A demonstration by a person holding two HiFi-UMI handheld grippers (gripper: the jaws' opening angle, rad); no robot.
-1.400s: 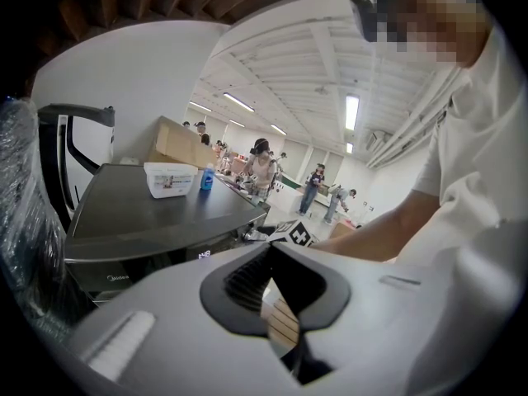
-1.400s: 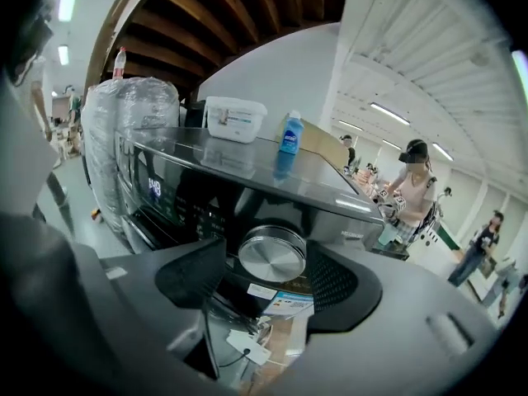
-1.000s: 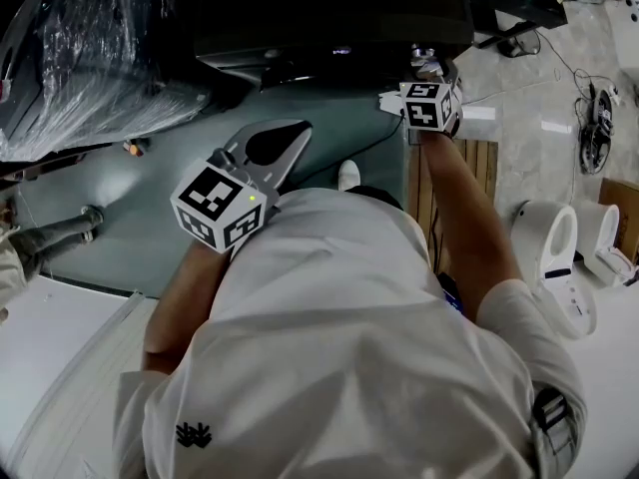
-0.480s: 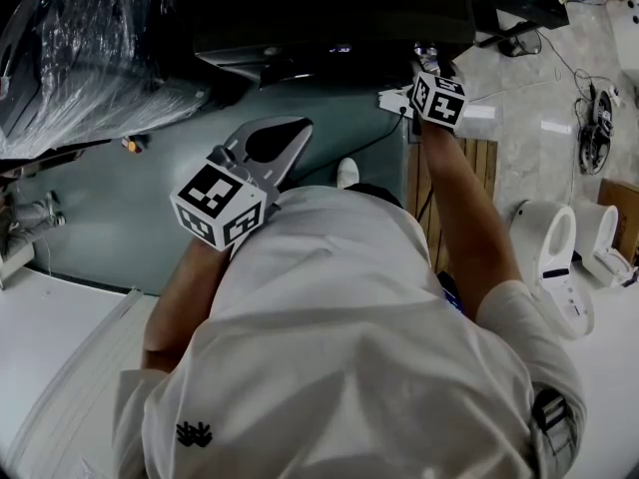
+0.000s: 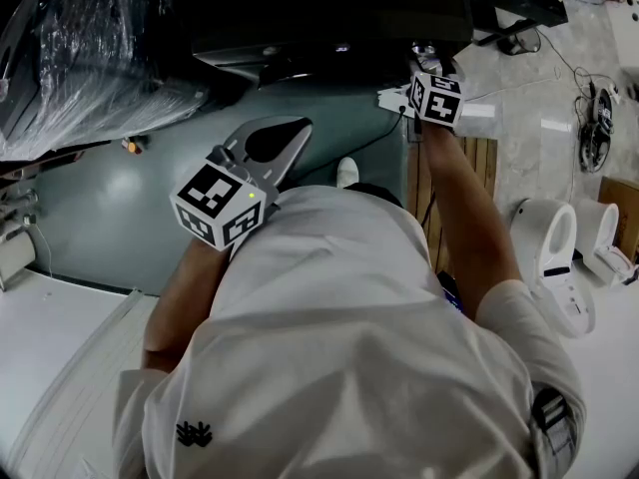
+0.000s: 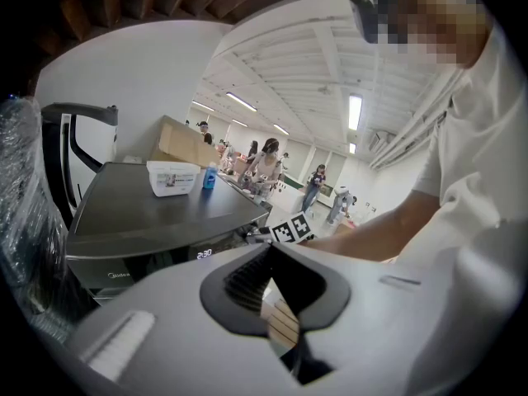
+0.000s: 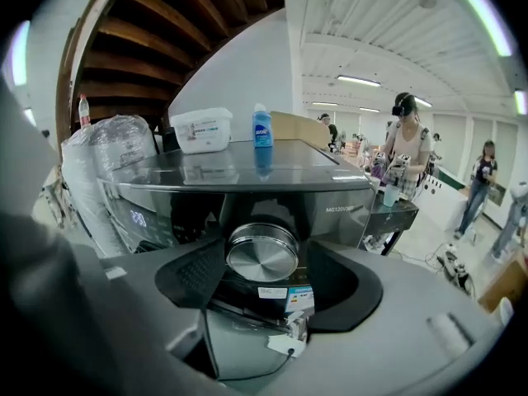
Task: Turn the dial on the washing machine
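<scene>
The dark washing machine [image 7: 247, 184] stands in front of me, and its round silver dial [image 7: 262, 252] faces the right gripper view. My right gripper [image 7: 261, 291] has its jaws on either side of the dial and looks shut on it. In the head view my right gripper [image 5: 427, 60] is pressed to the machine's front [image 5: 329, 8] and hides the dial. My left gripper [image 5: 298, 126] is held back above the floor, shut and holding nothing. In the left gripper view only a thin slit shows between the jaws of my left gripper [image 6: 276, 304].
A white tub [image 7: 200, 130] and a blue bottle [image 7: 261, 126] stand on the machine's top. A plastic-wrapped bundle [image 5: 80, 48] is to its left. A wooden pallet [image 5: 449, 178], white toilet-like fixtures [image 5: 549, 247] and cables [image 5: 597, 128] are on the right. People stand far behind.
The right gripper's marker cube has rotated at the dial and shifted slightly. A person's legs at the left edge have gone from view. The left gripper has stayed still.
</scene>
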